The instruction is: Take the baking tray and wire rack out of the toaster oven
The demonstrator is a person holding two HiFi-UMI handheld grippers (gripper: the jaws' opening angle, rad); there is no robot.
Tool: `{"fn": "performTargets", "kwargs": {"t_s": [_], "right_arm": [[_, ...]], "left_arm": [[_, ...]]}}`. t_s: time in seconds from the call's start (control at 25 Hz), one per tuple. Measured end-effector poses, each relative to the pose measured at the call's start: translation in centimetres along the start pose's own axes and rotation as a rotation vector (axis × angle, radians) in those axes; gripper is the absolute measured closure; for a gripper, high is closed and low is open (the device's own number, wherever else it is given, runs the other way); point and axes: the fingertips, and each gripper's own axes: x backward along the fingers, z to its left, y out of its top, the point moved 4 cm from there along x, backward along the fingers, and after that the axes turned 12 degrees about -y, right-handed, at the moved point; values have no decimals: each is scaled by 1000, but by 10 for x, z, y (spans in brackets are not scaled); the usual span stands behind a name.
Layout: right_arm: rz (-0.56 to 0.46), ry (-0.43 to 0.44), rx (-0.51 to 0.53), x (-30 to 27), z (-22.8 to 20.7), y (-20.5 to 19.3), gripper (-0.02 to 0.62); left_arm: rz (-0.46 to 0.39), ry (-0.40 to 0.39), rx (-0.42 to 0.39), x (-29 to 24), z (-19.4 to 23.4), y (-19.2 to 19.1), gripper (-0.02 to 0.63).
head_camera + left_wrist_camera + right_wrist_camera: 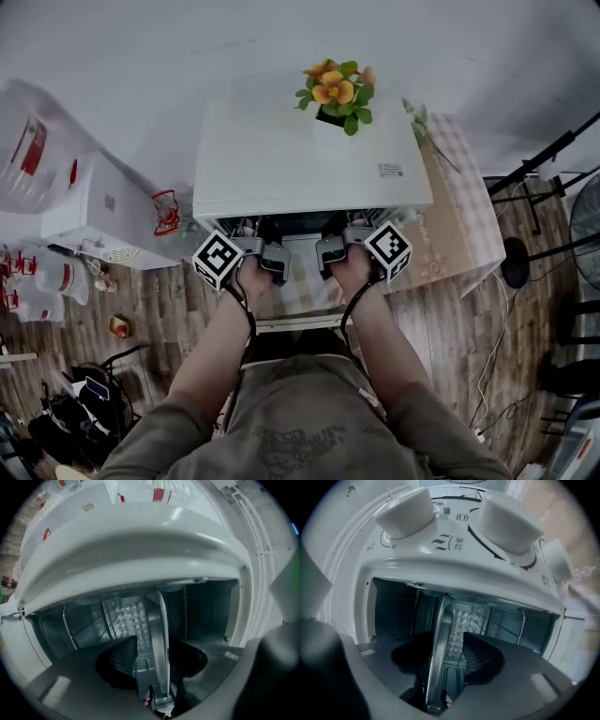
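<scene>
The white toaster oven (300,155) stands open toward me, and both grippers reach into its mouth. In the head view, my left gripper (267,246) and right gripper (333,246) sit side by side under the oven's top edge, their tips hidden. The silver baking tray (159,620) shows edge-on between the left gripper's (152,641) dark jaws, with a slit left beside the rim. The right gripper (447,637) straddles the same tray (443,620) rim, and a gap shows there too. Thin bars of the wire rack (91,623) (499,623) run inside the cavity beside the tray.
The oven door (300,292) hangs open below my hands. A flower pot (337,89) sits on the oven's top. Two white knobs (408,510) (511,522) are close to the right gripper. A checked tablecloth (459,216) lies to the right, and a white appliance (94,216) to the left.
</scene>
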Motion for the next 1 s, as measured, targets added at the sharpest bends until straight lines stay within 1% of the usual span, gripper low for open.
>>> {"fn": "performTargets", "kwargs": {"t_s": [0.12,0.16,0.2,0.24,0.28,0.44,0.6,0.88,1.0], "right_arm": [[-11,5,-17,-3,2,3,409],[-12,9,-15,-3,3,3,444],[-11,12,-13,-3,4,3,459],[-8,14,-18,-2,4,3,481],[-3,11,-31,-2,4,3,486],[12,-19,-86,5,2,3,502],[28,-40,-88,20,-2,-2,505],[69,-81,-82,56,-8,-10,509],[79,-98,-88,68,-11,-14,512]], "left_arm": [[-2,-13,4,-5,0,4,427],[-5,-15,1,-6,-1,6,444],[-8,-16,-2,-6,-1,7,462],[-12,-16,-2,-6,-1,9,494],[-16,-16,4,-6,-1,9,520],[-12,-13,46,-2,-4,4,526],[11,29,51,13,-8,-2,532],[18,56,81,45,-20,-17,540],[35,75,78,58,-24,-20,541]]}}
